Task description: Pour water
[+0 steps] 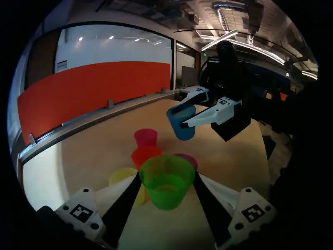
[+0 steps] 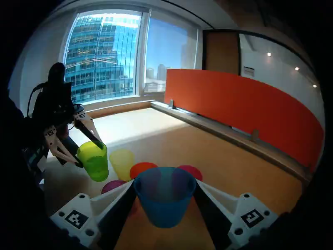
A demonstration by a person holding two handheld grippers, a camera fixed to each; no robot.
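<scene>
left gripper view: a green cup (image 1: 167, 187) is clamped between the left tongs (image 1: 166, 177) at bottom centre, over the tabletop (image 1: 95, 150); water in it cannot be made out. right of centre, a blue cup (image 1: 182, 121) is gripped by the right tongs (image 1: 183, 112). right gripper view: the blue cup is seen clamped at bottom centre, the green cup at the left.

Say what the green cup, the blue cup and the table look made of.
The green cup: likely smooth plastic, light passing through its wall. The blue cup: seemingly the same, translucent, colours behind showing through. The table: wood or laminate, by its even tan top.
</scene>
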